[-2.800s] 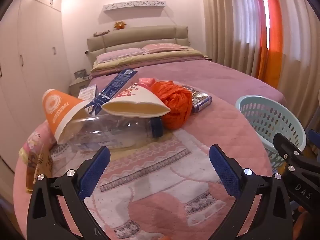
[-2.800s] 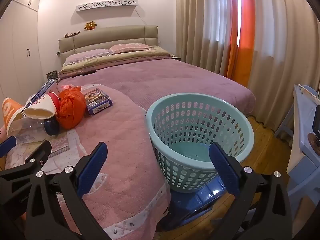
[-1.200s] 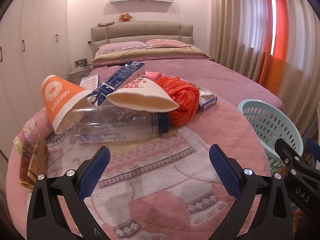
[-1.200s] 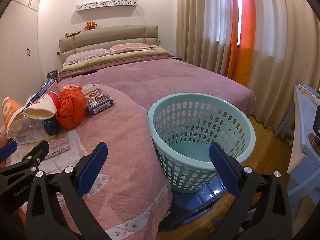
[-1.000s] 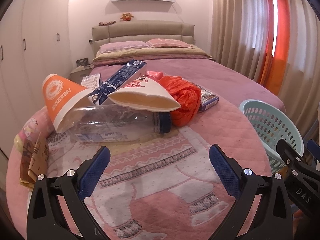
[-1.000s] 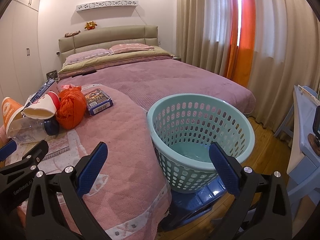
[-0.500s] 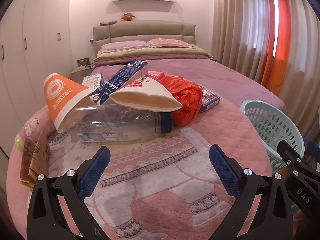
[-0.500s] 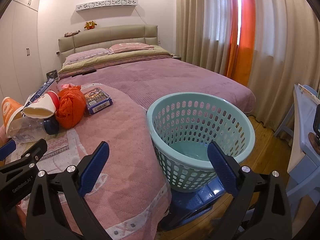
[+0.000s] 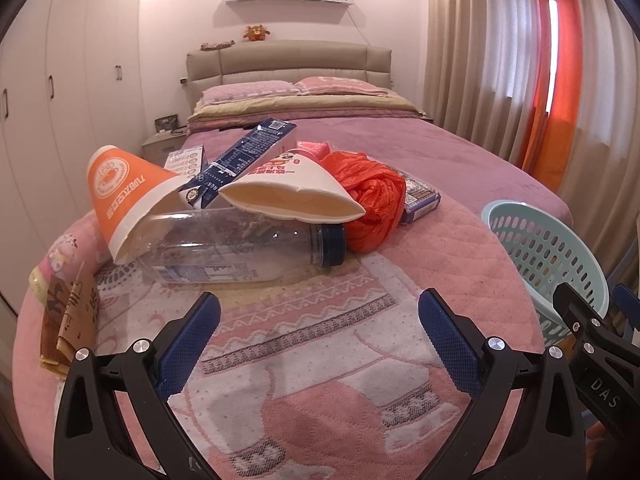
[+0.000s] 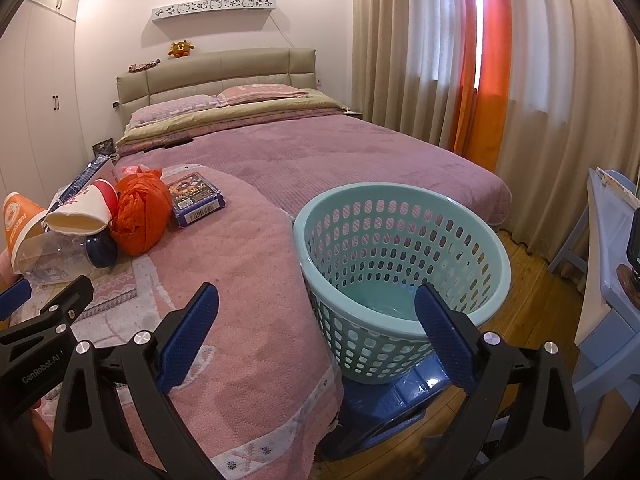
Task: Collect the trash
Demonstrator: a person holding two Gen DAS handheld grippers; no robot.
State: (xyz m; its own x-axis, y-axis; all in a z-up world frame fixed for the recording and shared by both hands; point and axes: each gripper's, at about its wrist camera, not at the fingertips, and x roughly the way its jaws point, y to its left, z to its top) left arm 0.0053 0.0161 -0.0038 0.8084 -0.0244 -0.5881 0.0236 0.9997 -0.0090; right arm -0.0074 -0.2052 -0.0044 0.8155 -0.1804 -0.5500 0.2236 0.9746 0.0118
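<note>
A pile of trash lies on the pink-covered round table [image 9: 400, 280]: a clear plastic bottle [image 9: 236, 248] on its side, an orange paper cup [image 9: 124, 196], a white paper cup [image 9: 296, 196], a blue carton [image 9: 244, 160], an orange plastic bag [image 9: 372, 204] and a small printed box [image 9: 420, 196]. My left gripper [image 9: 318, 320] is open and empty, a little short of the bottle. My right gripper [image 10: 316, 316] is open and empty, at the near rim of the empty teal basket [image 10: 404, 264]. The pile also shows in the right wrist view [image 10: 140, 212].
The basket stands on a blue stool [image 10: 384, 404] just right of the table. Brown cardboard pieces [image 9: 68, 316] lie at the table's left edge. A bed [image 10: 340, 160] lies behind. Curtains [image 10: 520, 80] and a light blue table [image 10: 608, 240] are to the right.
My left gripper has drifted slightly, so the trash pile sits a little higher and nearer in its view. My right gripper has barely moved. Both stay open.
</note>
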